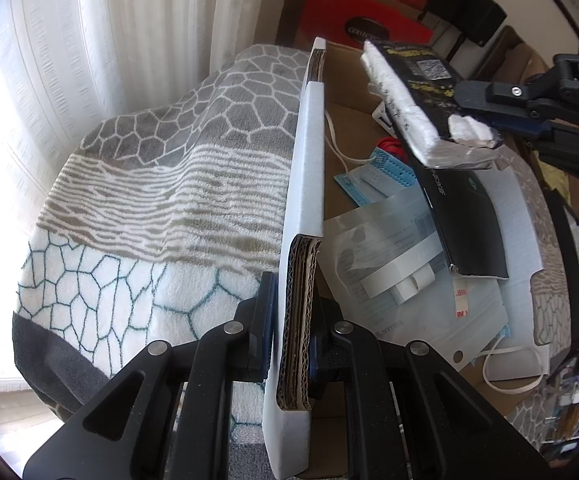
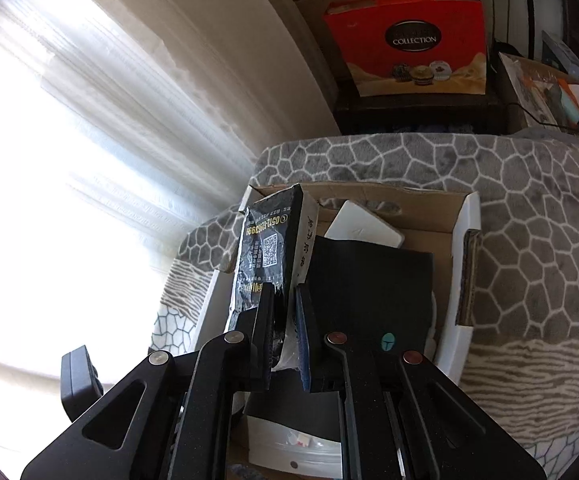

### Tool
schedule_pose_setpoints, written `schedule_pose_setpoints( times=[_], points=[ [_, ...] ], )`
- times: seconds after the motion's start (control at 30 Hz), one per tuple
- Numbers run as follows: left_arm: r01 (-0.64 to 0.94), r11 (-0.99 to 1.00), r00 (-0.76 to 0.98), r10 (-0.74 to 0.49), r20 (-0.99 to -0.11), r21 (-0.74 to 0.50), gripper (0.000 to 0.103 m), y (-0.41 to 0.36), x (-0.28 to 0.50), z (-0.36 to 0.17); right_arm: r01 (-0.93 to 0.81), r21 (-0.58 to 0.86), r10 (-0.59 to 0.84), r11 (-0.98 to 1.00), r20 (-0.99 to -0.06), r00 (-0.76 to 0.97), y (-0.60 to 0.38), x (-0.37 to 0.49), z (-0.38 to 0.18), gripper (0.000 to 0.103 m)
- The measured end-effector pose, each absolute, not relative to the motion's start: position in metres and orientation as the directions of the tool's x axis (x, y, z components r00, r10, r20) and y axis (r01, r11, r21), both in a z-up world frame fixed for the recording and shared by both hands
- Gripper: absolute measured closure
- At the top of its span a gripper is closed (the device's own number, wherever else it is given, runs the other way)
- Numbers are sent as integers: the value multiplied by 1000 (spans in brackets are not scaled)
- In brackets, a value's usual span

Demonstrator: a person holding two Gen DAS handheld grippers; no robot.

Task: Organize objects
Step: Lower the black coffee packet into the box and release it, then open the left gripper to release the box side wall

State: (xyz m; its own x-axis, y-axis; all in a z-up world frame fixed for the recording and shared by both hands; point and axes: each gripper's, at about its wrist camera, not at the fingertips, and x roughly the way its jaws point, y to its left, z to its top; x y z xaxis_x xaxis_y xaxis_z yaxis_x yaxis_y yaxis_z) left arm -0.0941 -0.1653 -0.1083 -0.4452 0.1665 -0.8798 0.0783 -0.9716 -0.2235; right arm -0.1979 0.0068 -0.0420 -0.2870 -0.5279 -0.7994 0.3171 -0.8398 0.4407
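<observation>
My left gripper clamps the box wall, my right gripper pinches the black packet, its long axis toward 12 o'clock over the box.

Left gripper: pitched steeply down, jaws clamped on edge of box wall, 1 jaw each side. Right gripper: angled down, jaws pinched on end of black packet, packet lifted clear of box contents; seen from left wrist view at upper right.
</observation>
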Motion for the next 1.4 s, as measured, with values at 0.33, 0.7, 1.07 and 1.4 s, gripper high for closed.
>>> schedule_pose_setpoints(
  times=[0.33,0.7,1.07,1.4],
  points=[
    [81,-969,-449,175,-876,-235,91,-165,-94,-108,282,356,-435,-891,-848,-305,-28,-199,-54,86],
    [84,-967,-447,179,-876,-241,91,-165,-94,-109,370,371,-477,-852,-841,-254,-44,-189,-63,84],
    [87,-964,-478,179,-860,-249,90,-167,-87,-91,434,342,-501,-833,-800,-331,0,-179,-36,84],
    [81,-977,-541,124,-832,-198,66,-161,-72,-57,439,225,-430,-870,-781,-453,54,-150,-16,65]
  ],
)
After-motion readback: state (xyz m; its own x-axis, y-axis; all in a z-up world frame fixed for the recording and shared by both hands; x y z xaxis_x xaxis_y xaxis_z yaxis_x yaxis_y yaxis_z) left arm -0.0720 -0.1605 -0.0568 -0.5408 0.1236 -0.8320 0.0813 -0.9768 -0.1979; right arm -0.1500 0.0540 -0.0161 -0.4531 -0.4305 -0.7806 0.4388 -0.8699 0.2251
